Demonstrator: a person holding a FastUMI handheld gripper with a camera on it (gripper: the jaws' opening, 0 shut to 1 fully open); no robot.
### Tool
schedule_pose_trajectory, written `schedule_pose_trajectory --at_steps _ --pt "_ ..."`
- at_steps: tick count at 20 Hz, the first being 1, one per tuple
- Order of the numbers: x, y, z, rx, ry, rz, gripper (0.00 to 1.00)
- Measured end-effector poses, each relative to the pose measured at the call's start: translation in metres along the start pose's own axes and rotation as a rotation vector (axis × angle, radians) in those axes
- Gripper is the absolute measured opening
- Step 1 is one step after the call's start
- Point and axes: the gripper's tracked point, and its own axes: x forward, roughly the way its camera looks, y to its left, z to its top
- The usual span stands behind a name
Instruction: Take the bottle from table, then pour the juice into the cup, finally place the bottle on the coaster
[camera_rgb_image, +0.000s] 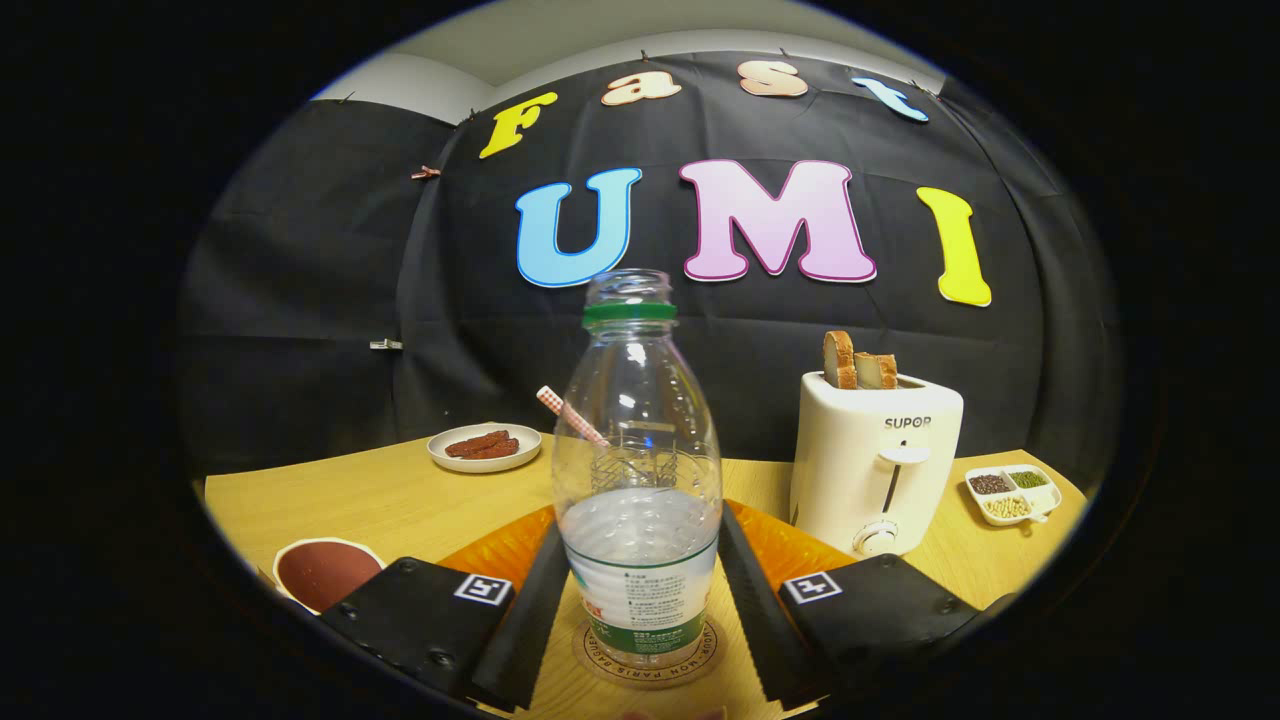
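Across the bottom, wide and wooden, a table (400, 500). On its right side, a big white toaster (878, 460) with bread (858, 365) poking out of the top.

Right in the middle, standing straight up, the bottle (640, 470), no cap on, a little juice left low down inside. Tall way of the bottle pointing up, neck high above the fingers. Set down on the round coaster (600, 655), so probably the last step close to done.

Under the coaster and stretching back past the fingers, an orange mat (500, 550).

Around the bottle, the gripper (640, 525), held level and aimed forward, one finger on each side of the bottle's lower half. Open about as wide as the bottle. Fingers right against its sides or just beside them; hard to tell if pressing or already let go, because of the bendy view.

Well back on the left, a plate (485, 447) with brown food. Near the left finger, a small bowl (325, 570), dark red inside. Far right past the toaster, a little dish (1012, 490) of beans.

Just behind the bottle, seen through it, the cup (640, 465) with a straw (570, 410) leaning left
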Motion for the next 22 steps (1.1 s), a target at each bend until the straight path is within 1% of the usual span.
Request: schedule_pose_trajectory --at_steps 1,3,8,16,20,22 --pt "-0.001 0.001 0.002 0.012 0.000 0.001 0.89" --pt "-0.004 0.002 0.005 0.022 -0.004 0.007 0.93" --pt "-0.031 0.008 0.014 -0.014 -0.030 0.026 0.95" --pt "-0.096 0.017 0.042 -0.102 -0.087 0.018 0.96" --pt "-0.131 0.021 0.049 -0.100 -0.113 0.026 0.96" --pt "-0.147 0.019 0.049 -0.092 -0.114 0.020 0.98"
